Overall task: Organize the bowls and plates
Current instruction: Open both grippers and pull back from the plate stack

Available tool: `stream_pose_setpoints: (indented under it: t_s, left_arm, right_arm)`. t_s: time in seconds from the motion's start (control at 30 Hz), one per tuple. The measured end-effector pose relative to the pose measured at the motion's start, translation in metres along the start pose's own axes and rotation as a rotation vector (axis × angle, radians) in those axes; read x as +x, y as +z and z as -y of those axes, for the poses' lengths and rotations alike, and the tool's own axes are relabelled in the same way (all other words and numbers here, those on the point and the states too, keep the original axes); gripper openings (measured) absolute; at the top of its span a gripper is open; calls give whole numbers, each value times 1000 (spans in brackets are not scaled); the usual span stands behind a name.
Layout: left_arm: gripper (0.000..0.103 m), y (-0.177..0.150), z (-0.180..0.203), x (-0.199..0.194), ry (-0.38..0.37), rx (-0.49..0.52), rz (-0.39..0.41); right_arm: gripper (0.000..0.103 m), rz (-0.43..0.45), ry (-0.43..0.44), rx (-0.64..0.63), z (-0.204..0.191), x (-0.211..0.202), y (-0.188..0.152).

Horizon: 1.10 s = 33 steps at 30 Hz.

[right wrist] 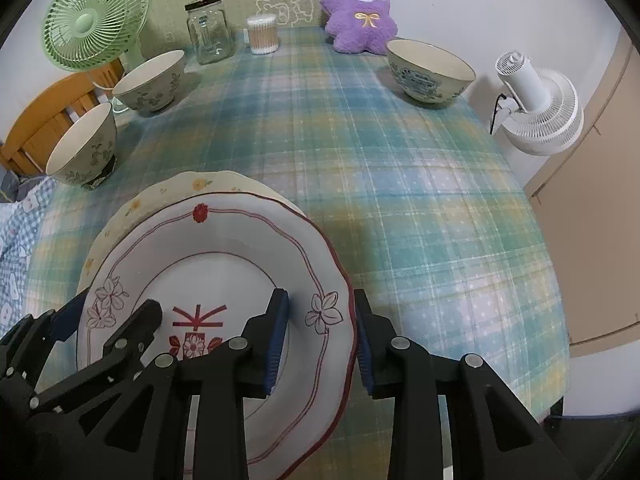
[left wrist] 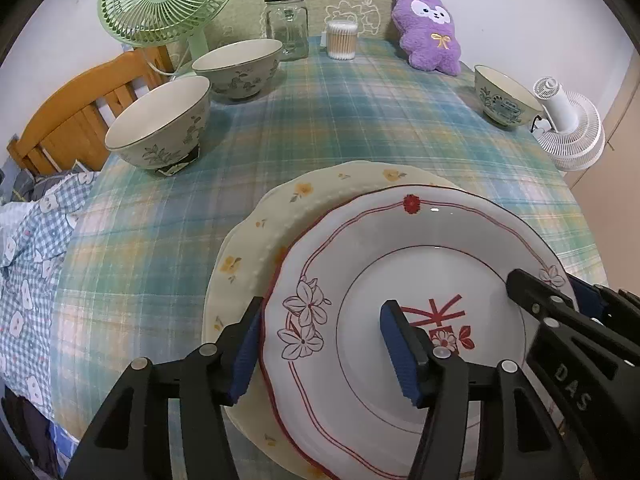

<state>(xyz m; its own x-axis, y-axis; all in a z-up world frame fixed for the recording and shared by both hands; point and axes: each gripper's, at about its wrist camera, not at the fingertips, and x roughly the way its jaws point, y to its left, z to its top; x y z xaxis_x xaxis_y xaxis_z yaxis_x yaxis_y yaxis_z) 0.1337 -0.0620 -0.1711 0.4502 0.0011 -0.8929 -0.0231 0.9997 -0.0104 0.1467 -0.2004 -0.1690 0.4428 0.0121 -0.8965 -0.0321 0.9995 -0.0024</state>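
A white plate with red trim (left wrist: 360, 240) lies on top of a cream plate with yellow flowers (left wrist: 248, 248), shifted to its right so that it overhangs. My left gripper (left wrist: 322, 350) stands open astride the white plate's left rim, one pad outside the edge and the other over the well. My right gripper (right wrist: 322, 342) has the right rim (right wrist: 320, 280) of the white plate between its pads and is shut on it. Two leaf-patterned bowls (left wrist: 160, 124) (left wrist: 240, 66) stand at the far left. A blue-patterned bowl (right wrist: 430, 72) stands at the far right.
At the table's far edge stand a green fan (left wrist: 166, 0), a glass jar (left wrist: 287, 26), a tub of cotton buds (left wrist: 341, 40) and a purple plush toy (left wrist: 430, 32). A white fan (right wrist: 536, 104) sits off the right edge. A wooden chair (left wrist: 68, 120) and checked cloth lie to the left.
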Motion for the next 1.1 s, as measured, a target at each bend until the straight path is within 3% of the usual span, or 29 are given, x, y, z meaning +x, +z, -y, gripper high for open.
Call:
stream_pose_setpoints:
  t_s: [0.13, 0.23, 0.57, 0.67, 0.8, 1.1]
  left_arm:
    - [61, 1, -1, -4, 8, -2, -21]
    - [74, 0, 4, -10, 72, 33, 4]
    - [74, -1, -12, -8, 70, -10, -7]
    - [75, -1, -17, -10, 74, -10, -5]
    - [78, -2, -28, -15, 65, -29, -2]
    - [80, 2, -58, -35, 22, -72, 30]
  right_arm:
    - [34, 11, 26, 0, 1, 3, 2]
    - [32, 35, 37, -20, -7, 1, 4]
    - [34, 65, 57, -35, -25, 7, 9]
    - [39, 60, 40, -35, -29, 9, 11]
    - [61, 33, 43, -41, -31, 6, 12]
    - [69, 79, 47, -70, -54, -30, 25]
